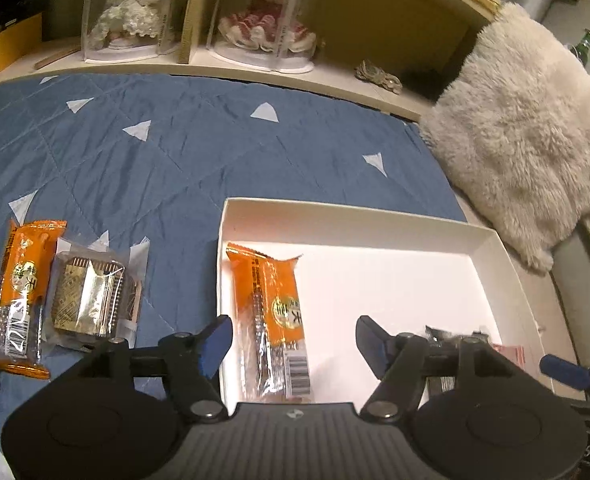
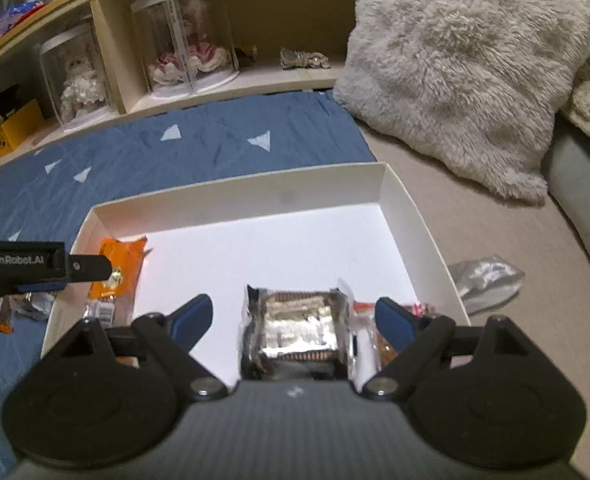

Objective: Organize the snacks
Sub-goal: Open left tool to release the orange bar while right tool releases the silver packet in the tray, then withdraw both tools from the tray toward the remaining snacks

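Note:
A shallow white box [image 1: 335, 210] [image 2: 235, 188] rests partly on a blue quilt. Along its left wall lies an orange snack pack [image 1: 271, 312] [image 2: 119, 268]. My left gripper [image 1: 294, 346] is open, its fingers either side of that pack without touching it. A foil-wrapped brown cake pack [image 2: 295, 328] lies at the box's near right. Around it my right gripper [image 2: 295, 316] stands open, pads clear of the wrapper. A clear pack [image 2: 365, 320] sits just right of the cake. Outside the box, on the quilt, lie another orange pack [image 1: 23, 292] and a brown cake pack [image 1: 91, 300].
A fluffy cream pillow [image 1: 527, 148] [image 2: 467, 68] leans behind the box on the right. A low shelf [image 1: 255, 70] with dolls in clear cases runs along the back. A silver wrapper [image 2: 483, 280] lies on the beige surface right of the box. More orange wrapping shows at the far left edge.

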Demonstrator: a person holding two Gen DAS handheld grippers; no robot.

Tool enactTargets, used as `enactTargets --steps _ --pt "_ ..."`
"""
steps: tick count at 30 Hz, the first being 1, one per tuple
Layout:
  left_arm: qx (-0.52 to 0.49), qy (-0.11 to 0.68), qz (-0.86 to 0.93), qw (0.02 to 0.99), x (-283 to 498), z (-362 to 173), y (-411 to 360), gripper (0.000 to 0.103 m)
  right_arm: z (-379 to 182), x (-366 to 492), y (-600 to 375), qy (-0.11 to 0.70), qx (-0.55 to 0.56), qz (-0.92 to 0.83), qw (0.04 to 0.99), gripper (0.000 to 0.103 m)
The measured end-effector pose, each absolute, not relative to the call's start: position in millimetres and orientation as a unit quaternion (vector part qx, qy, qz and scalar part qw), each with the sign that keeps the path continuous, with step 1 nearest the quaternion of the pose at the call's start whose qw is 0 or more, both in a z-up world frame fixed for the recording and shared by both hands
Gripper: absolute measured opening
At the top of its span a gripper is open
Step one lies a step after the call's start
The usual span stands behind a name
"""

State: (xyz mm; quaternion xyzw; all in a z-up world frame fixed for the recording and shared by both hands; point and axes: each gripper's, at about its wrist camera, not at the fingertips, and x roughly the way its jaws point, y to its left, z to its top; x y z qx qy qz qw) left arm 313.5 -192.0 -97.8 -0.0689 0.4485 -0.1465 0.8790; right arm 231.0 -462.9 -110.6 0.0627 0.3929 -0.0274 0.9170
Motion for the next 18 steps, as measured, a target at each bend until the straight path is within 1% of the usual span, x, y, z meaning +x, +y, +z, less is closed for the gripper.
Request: enactTargets --steps 2,4,8,9,11,13,18 --pt "-0.062 0.45 -0.147 0.878 310 -96 -192 0.07 -109 228 -462 0.394 0.061 -0.029 0.916 0.095" --pt "-0.055 0.452 -0.147 0.878 306 -94 -192 0.077 -107 225 -461 0.396 0.06 -0.029 0.916 0.097" --pt "-0.048 0.454 -0.149 0.877 298 -90 -187 0.079 -104 217 -457 0.397 0.058 -0.034 0.915 0.101" --pt "-0.047 0.455 -0.148 0.877 296 -89 -185 0.081 -103 215 -456 0.397 0.057 -0.036 0.915 0.102" --pt "-0.044 0.456 -0.149 0.876 291 -87 -183 0.085 -101 210 -454 0.396 0.055 -0.041 0.916 0.102" --pt "-0.04 0.456 -0.149 0.877 285 -85 -180 0.091 -100 205 -452 0.396 0.051 -0.045 0.916 0.102" --pt "-0.031 0.453 -0.156 0.877 272 -77 -174 0.097 -94 191 -448 0.393 0.051 -0.052 0.917 0.102"
